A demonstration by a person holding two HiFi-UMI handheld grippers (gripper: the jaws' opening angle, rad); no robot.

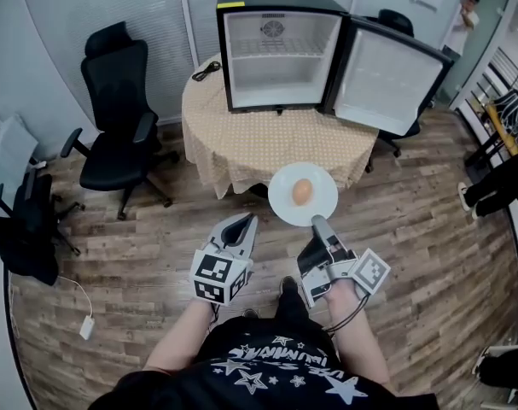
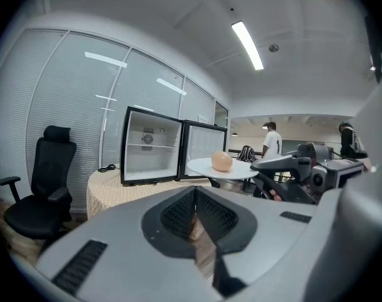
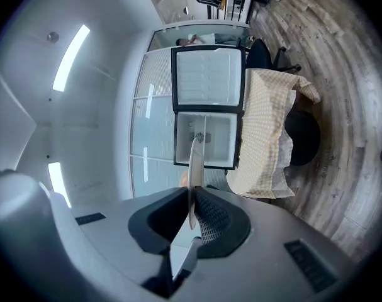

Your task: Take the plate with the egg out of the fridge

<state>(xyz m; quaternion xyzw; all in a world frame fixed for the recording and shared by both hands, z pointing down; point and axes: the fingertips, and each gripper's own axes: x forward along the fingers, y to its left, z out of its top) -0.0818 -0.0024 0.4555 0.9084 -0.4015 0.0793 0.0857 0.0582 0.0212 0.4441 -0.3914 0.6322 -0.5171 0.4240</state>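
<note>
Over the floor (image 1: 139, 254), short of the table (image 1: 241, 139), the plate (image 1: 280, 196) lies flat w/ 1 egg (image 1: 302, 192) on it. It is out of the fridge (image 1: 280, 58) and well apart from it.

R gripper (image 1: 320, 225) is clamped on the plate's near rim. The plate sticks straight out ahead of it, toward the table, so the egg sits past the jaws. I think a small tilt could roll it off.

L gripper (image 1: 241, 225) has its jaws together w/ nothing in them. It is just beside the plate, on the plate's left. R is on the plate; L is near enough to prop it.

The fridge is open & bare inside.

Count: 1 plate, 1 egg, 1 fridge, 1 table, 2 grippers.

Taking out looks done to me. Next is prob. a spot to set it down.
</note>
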